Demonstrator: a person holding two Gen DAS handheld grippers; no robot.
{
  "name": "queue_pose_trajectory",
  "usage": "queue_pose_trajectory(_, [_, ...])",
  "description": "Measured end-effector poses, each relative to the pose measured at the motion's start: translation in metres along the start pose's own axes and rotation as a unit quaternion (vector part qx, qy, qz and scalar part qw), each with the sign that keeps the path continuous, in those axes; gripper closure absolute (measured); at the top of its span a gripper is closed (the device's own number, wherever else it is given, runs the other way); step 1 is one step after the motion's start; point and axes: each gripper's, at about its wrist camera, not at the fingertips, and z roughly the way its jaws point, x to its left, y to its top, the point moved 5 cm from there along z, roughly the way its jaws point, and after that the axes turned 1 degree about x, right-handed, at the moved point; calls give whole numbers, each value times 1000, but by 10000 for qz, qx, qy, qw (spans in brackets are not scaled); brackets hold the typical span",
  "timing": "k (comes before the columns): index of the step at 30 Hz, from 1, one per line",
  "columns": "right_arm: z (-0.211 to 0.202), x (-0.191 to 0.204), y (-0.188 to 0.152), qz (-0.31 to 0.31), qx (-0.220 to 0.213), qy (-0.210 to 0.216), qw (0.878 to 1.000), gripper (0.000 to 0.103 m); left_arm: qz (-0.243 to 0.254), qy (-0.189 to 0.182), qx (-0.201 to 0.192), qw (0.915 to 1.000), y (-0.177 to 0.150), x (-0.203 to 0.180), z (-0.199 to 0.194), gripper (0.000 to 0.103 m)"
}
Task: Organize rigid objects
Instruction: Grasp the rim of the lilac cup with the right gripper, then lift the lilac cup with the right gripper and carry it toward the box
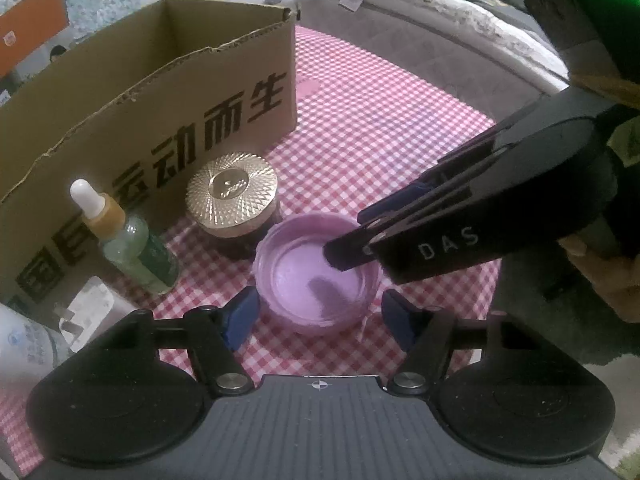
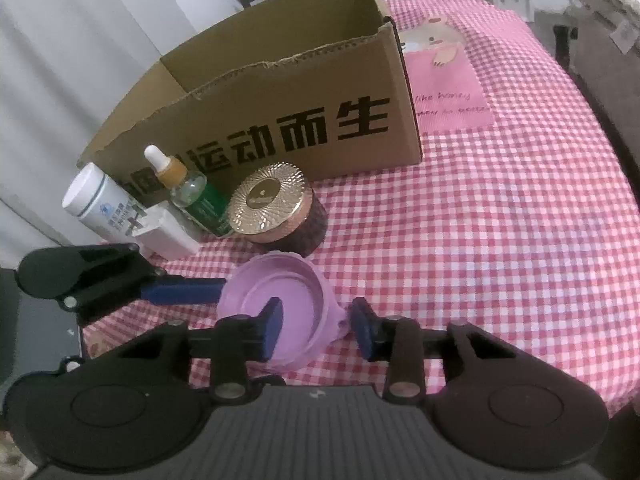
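The right gripper [image 2: 316, 326] has its blue fingers [image 2: 273, 326] parted astride the wall of the purple lid [image 2: 280, 292], one inside, one outside, not pressing. The left gripper [image 1: 320, 318] stands open, pads either side of the lid without touching. The lid lies hollow-up at lower centre on the pink checked cloth [image 2: 500, 240] over the worktop. Behind it: gold-capped jar [image 2: 276, 208], dropper bottle [image 2: 192, 196], white tub [image 2: 100, 200], torn cardboard box [image 2: 280, 92]. Bedding [image 1: 420, 12] blurs at the upper right of the left view; the box's inside is hidden.
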Motion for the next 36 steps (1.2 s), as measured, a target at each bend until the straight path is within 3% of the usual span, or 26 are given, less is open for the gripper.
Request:
queue_pose_trajectory(4, [0, -1, -1, 2, -1, -13, 10000, 78, -108, -9, 36, 9999, 0, 1, -1, 38])
queue_pose_trajectory(20, [0, -4, -2, 103, 79, 115, 9998, 79, 21, 153, 292, 9995, 1, -4, 9, 33])
queue_pose_trajectory(36, [0, -2, -3, -100, -34, 75, 9999, 79, -46, 230, 215, 9995, 6, -1, 10, 32])
